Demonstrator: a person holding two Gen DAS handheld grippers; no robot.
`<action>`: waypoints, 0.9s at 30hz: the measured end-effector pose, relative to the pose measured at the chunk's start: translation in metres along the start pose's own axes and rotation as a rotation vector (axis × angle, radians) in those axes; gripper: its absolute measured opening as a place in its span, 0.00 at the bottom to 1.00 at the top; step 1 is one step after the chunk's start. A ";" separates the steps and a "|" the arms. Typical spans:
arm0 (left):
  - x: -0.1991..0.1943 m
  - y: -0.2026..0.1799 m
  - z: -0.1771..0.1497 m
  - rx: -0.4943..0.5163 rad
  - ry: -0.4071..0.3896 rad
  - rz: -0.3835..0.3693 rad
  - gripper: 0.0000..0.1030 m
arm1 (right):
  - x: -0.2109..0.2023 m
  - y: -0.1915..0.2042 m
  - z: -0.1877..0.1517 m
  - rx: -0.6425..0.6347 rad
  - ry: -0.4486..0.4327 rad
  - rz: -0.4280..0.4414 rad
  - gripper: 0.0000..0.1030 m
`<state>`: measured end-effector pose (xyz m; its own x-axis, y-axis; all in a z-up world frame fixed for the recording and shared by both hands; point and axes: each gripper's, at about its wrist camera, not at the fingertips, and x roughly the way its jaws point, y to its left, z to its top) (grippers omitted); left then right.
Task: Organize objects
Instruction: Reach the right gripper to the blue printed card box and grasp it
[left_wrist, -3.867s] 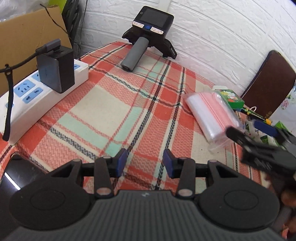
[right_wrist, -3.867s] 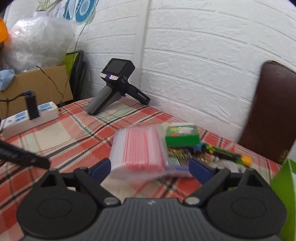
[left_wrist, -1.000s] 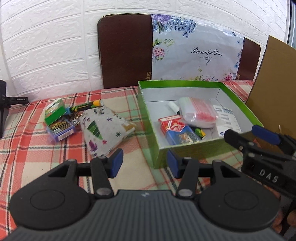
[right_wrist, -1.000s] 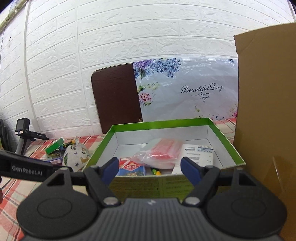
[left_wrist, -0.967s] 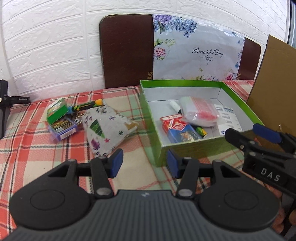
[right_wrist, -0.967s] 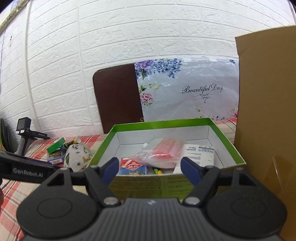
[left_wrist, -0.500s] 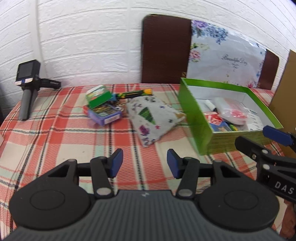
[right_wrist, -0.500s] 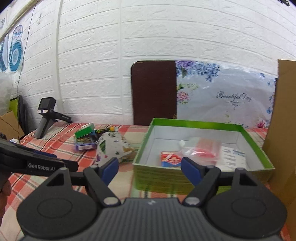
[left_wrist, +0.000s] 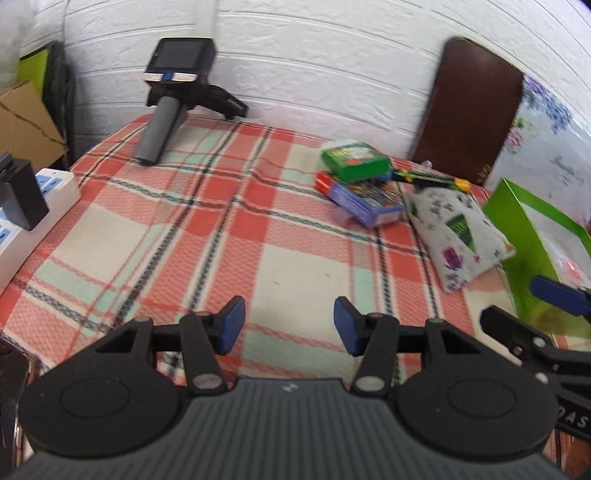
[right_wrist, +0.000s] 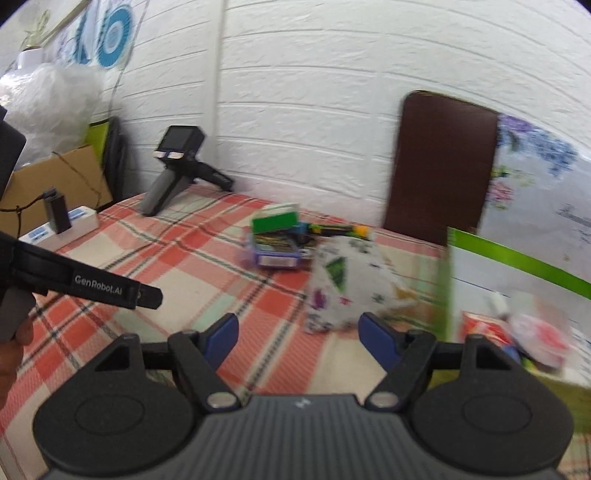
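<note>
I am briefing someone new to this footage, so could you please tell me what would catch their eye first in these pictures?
The red, cream and mint plaid tablecloth dominates both views. Towards its far right lies a cluster: a white patterned fabric pouch beside a purple card box with a green card box on top. The bright green open cardboard box stands at the right edge, a black handheld device with a grey handle by the white brick wall.

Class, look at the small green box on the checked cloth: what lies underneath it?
The small green box rests on a purple-blue card pack, with a red edge showing beside that. Whatever lies directly beneath the box is covered, and the blur hides finer detail.
</note>
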<state>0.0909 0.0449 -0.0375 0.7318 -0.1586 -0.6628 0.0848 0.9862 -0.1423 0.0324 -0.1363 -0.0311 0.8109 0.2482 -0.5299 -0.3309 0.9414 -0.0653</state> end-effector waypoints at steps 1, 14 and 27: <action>0.002 0.007 0.002 -0.015 -0.005 0.006 0.54 | 0.009 0.004 0.006 -0.011 -0.005 0.011 0.69; 0.025 0.062 0.001 -0.101 0.023 0.055 0.54 | 0.166 -0.005 0.058 0.010 0.171 0.055 0.75; 0.012 0.038 -0.002 -0.147 0.094 -0.102 0.61 | 0.055 0.029 -0.017 -0.082 0.153 0.189 0.59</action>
<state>0.1013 0.0808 -0.0520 0.6574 -0.2675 -0.7045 0.0505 0.9484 -0.3130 0.0587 -0.0993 -0.0766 0.6502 0.3749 -0.6608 -0.5126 0.8584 -0.0174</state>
